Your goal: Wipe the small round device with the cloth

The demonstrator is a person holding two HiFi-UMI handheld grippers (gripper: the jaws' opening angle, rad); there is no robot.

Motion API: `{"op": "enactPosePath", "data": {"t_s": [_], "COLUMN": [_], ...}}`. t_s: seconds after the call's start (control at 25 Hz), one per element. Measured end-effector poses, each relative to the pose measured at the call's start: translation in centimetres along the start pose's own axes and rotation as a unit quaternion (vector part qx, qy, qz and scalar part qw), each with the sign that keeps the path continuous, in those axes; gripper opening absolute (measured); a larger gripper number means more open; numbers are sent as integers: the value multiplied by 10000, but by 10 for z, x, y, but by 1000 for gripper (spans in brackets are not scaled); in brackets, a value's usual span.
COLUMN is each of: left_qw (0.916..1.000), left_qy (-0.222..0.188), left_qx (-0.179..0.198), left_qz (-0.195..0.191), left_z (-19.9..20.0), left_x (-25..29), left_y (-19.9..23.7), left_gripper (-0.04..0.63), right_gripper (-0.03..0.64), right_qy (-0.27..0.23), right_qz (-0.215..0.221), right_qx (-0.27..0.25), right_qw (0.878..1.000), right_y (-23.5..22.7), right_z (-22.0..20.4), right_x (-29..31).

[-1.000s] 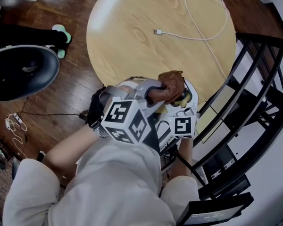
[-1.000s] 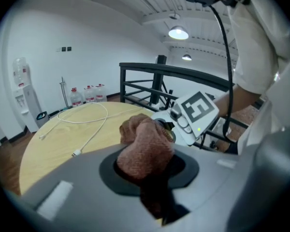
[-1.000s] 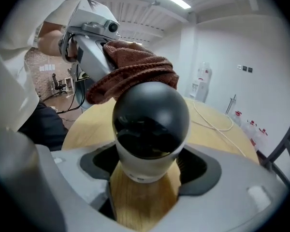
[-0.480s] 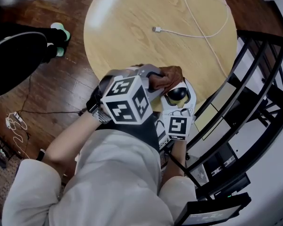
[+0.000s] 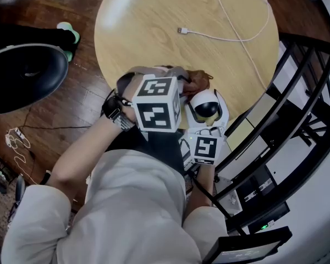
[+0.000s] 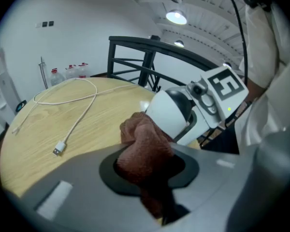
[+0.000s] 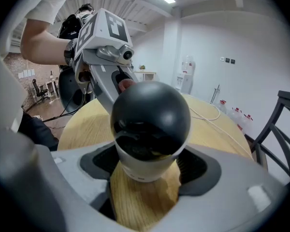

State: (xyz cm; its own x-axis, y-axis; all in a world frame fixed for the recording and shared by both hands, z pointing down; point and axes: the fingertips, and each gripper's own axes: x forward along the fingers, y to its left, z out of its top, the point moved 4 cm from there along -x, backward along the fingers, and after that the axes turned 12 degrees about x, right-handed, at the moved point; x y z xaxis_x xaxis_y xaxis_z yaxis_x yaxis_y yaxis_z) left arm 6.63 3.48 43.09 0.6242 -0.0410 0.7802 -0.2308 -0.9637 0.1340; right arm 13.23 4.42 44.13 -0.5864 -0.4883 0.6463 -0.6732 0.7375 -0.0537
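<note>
The small round device (image 5: 206,108) is white with a black domed face and sits over the near edge of the round wooden table (image 5: 154,32). My right gripper (image 7: 147,166) is shut on its white base, with the black dome (image 7: 151,111) filling the right gripper view. A brown cloth (image 6: 145,146) is bunched between the jaws of my left gripper (image 6: 147,170), which is shut on it. The cloth's tip lies against the left side of the device (image 6: 169,112). In the head view the cloth (image 5: 198,80) shows just beyond the left gripper's marker cube (image 5: 157,102).
A white USB cable (image 5: 231,32) loops across the far half of the table. A black metal railing (image 5: 297,120) stands close on the right. A black office chair (image 5: 25,78) is on the floor at left. Water bottles (image 6: 70,71) stand beyond the table.
The left gripper and cloth have slid left off the top of the device, uncovering its black dome. The right gripper has kept the device in place.
</note>
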Motion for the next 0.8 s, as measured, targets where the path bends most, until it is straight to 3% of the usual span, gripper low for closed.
{"op": "enactPosePath", "data": {"t_s": [0.08,0.2,0.36,0.48,0.6,0.68,0.8], "left_qw": [9984,9894,9855,9856,9817,9769,9706], "left_qy": [423,1033,1113,733,9,-367,-1042], "left_qx": [333,851,1005,953,426,101,-463], "left_qz": [153,560,796,1192,1854,2103,2121], "left_z": [-6,-8,-7,-7,-2,1,7], "left_x": [8,18,23,14,-13,-32,-56], "left_y": [2,8,12,15,22,19,8], "left_gripper": [95,95,95,97,97,97,97], "right_gripper": [368,368,368,368,368,368,370], "right_qy": [-11,-17,101,162,246,277,359], "right_qz": [-50,-172,-462,-864,-1087,-965,-538], "right_qx": [33,160,352,697,900,777,348], "right_qw": [10000,9997,9983,9937,9897,9919,9973], "right_y": [0,0,-3,-2,-3,-3,-3], "right_z": [0,0,-1,-1,-1,-2,-12], "right_x": [0,1,1,2,4,2,-4]}}
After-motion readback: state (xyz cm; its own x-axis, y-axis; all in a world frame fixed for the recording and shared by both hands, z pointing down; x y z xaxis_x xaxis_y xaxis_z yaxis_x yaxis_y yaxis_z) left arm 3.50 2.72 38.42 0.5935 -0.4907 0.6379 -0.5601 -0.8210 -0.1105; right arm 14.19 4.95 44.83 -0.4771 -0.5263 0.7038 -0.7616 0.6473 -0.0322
